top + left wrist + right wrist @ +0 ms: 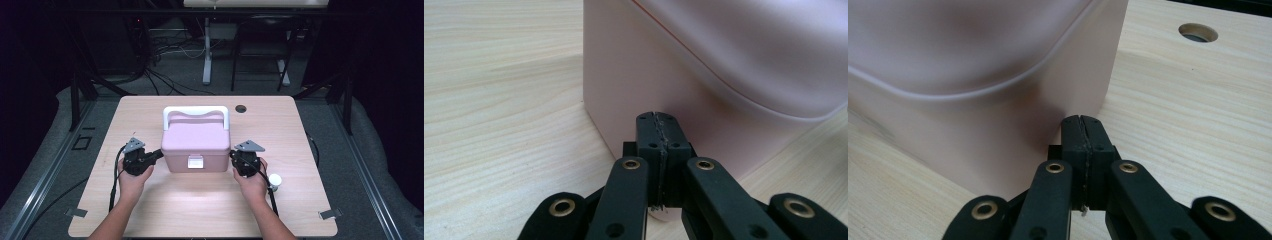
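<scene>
Pink plastic box [195,145] w/ white handle [196,111]: rigid, likely light. Left hand-held gripper [159,154] & right hand-held gripper [233,156], jaws closed empty, press its sides.

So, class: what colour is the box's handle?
White; the handle on the pink box shows best in the high view.

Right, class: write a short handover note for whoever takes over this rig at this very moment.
Left tool: shut, empty, tip against the left wall of the pink box.
Right tool: shut, empty, tip against the box's right wall.
Box: mid-table, lid closed, white handle lying toward the back, white latch facing the person.
White cap: on the table beside the right hand.
Done: tools placed on both sides.
Left: probably shifting or squeezing the box; latch untouched.
</scene>
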Motion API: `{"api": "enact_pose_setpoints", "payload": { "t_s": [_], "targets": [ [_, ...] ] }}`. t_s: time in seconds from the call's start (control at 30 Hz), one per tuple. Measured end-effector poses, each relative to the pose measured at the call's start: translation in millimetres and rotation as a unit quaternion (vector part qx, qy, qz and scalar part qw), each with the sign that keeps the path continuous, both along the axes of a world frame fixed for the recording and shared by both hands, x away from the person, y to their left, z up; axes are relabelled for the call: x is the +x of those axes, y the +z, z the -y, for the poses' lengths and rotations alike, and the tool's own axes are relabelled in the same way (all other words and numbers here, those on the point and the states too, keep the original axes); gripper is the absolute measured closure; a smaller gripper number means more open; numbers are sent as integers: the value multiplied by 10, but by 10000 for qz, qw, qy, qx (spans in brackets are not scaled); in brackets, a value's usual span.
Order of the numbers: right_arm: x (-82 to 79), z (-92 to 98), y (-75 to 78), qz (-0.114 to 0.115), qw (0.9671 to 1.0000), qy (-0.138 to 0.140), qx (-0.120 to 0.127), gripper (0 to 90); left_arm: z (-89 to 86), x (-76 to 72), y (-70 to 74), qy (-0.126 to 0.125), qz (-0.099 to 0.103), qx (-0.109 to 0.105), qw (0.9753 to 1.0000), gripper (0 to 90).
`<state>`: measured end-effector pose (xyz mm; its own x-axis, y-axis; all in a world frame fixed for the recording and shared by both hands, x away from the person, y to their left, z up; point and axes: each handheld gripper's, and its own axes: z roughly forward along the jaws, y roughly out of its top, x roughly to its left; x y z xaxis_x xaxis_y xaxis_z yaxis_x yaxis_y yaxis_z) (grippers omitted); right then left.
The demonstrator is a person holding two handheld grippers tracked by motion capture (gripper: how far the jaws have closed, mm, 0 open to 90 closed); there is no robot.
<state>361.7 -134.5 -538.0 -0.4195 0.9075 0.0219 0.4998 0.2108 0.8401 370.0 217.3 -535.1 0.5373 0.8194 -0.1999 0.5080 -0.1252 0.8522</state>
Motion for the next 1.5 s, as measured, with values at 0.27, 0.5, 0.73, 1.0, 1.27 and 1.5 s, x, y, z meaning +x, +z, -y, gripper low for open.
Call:
{"api": "enact_pose_setpoints", "payload": {
  "t_s": [0.27,0.5,0.73,1.0,1.27,1.5],
  "targets": [
    [-30,-21,8,25,9999,-21,-119,900,22,-33,13,75,-55,42,9999,900],
    [-83,-16,17,25,9998,23,-208,900,45,-91,24,79,-27,125,9999,900],
    [-176,-24,35,17,9992,152,-357,900,30,-158,30,48,-33,149,9999,900],
    [-352,-4,32,20,9992,243,-325,900,31,-285,31,27,-79,112,9999,900],
    [-525,27,50,-39,9988,315,-379,900,43,-450,44,-71,-82,186,9998,900],
    [-626,53,61,-79,9983,399,-412,900,47,-564,53,-168,-108,209,9996,900]
  ]
}}
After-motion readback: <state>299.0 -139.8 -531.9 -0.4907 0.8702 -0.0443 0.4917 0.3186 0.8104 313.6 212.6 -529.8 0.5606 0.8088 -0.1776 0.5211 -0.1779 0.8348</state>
